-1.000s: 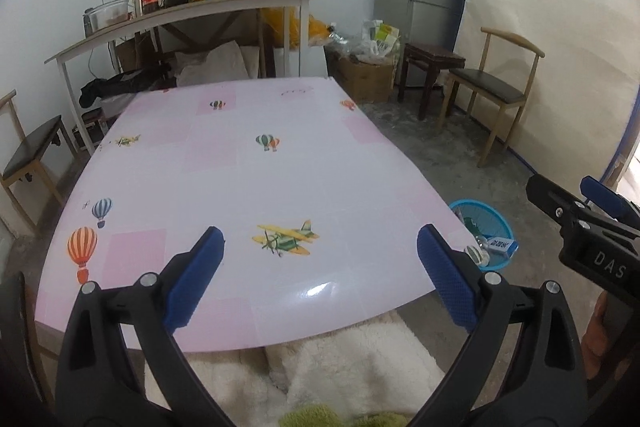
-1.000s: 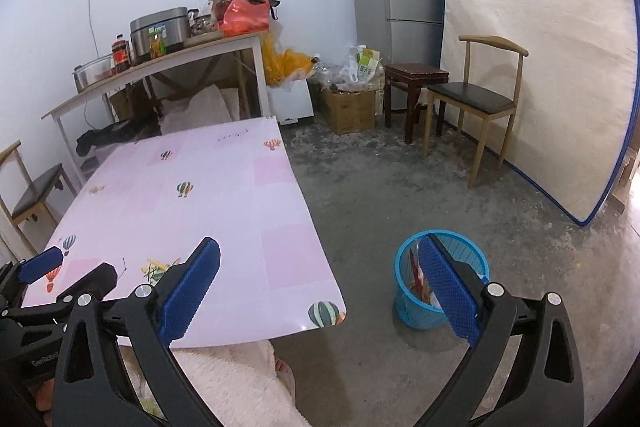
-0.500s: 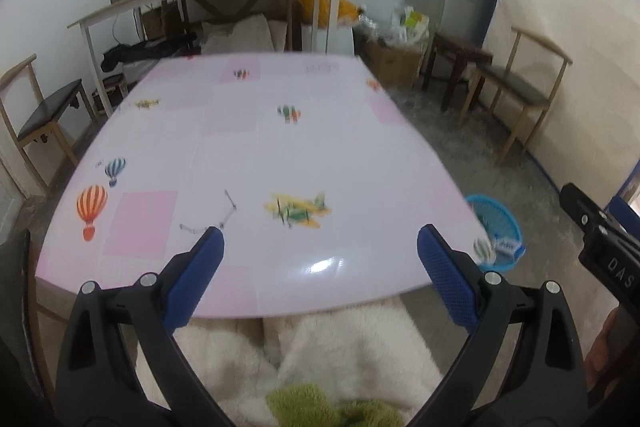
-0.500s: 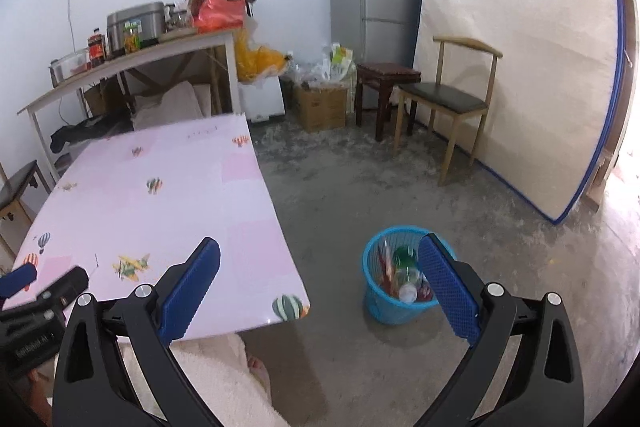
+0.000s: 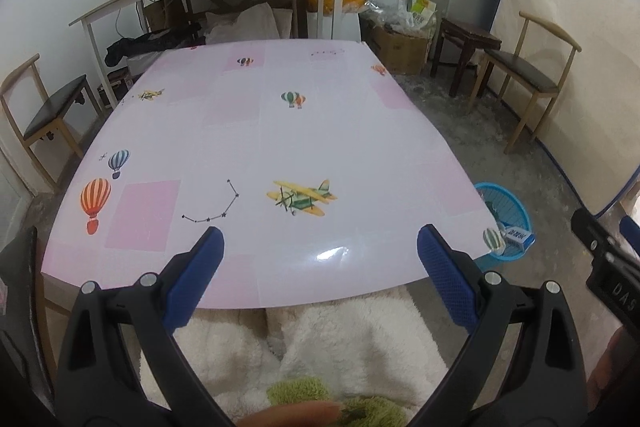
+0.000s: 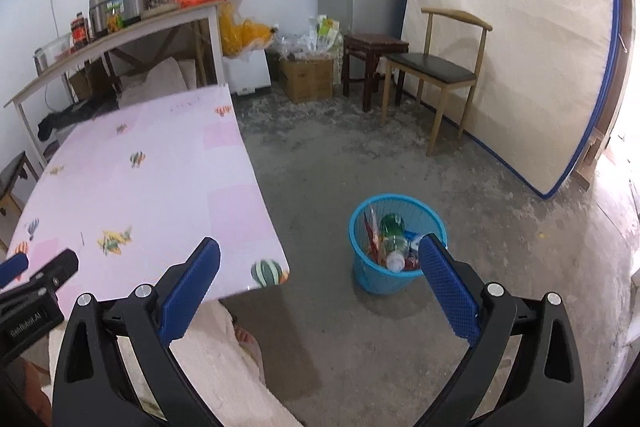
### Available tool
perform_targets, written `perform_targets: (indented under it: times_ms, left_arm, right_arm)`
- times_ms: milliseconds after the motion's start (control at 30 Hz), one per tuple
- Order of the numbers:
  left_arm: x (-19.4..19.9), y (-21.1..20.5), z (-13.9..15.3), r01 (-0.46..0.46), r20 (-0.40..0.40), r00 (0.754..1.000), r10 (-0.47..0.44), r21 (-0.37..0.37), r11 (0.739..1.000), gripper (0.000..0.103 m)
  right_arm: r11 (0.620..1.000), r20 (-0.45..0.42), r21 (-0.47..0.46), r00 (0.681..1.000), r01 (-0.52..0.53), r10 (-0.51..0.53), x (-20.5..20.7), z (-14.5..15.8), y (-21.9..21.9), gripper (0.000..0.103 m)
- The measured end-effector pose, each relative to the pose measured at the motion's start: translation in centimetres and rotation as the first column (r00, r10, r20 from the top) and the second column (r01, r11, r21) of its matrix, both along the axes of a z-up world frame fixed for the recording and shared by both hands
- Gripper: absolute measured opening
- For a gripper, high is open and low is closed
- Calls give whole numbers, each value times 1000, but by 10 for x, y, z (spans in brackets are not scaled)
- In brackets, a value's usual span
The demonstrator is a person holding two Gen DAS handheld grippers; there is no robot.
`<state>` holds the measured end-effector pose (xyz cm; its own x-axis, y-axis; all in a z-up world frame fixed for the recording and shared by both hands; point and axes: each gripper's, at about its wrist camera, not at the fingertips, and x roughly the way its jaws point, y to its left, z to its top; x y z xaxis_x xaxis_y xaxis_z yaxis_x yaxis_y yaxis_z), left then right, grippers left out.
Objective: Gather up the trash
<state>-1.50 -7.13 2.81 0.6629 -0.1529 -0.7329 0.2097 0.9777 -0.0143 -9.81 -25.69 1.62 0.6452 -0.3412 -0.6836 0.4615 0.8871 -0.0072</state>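
Trash (image 6: 394, 245), a green bottle and wrappers among it, sits in the blue mesh basket (image 6: 376, 277) on the concrete floor, just right of the table's near right corner. The left gripper (image 5: 318, 265) hangs over the near edge of the pink table (image 5: 280, 131), tongs spread and holding nothing. The right gripper (image 6: 320, 277) is likewise spread and unloaded, the basket beside its right tong.

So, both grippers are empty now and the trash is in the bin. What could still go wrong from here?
Two risks, as I judge it. The blue bin stands on the floor close to the table corner, and the right gripper hangs open near it; a careless swing might tip it. A bottle sits high inside, so it could roll out if the bin falls.
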Motion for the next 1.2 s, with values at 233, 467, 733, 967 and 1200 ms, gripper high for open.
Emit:
perform_targets:
  times_ms: [233, 467, 733, 967, 1200]
  left_arm:
    - [0, -2, -2, 0, -6, 1000, 0, 9, 1000, 93]
    - [3, -6, -5, 17, -21, 1000, -16, 22, 1000, 93]
    - [2, -8, -7, 30, -33, 999, -29, 31, 999, 93]
    - [4, -10, -9, 34, -44, 999, -32, 37, 999, 93]
    - [5, -12, -16, 47, -63, 997, -45, 39, 998, 93]
  right_arm:
    - [999, -36, 32, 999, 22, -21, -5, -11, -9, 97]
    - [999, -31, 4, 999, 34, -34, -12, -9, -12, 97]
    - [1000, -46, 4, 999, 26, -26, -11, -12, -11, 97]
    - [999, -51, 6, 998, 31, -31, -9, -13, -12, 97]
    - [999, -65, 22, 997, 40, -39, -5, -15, -14, 97]
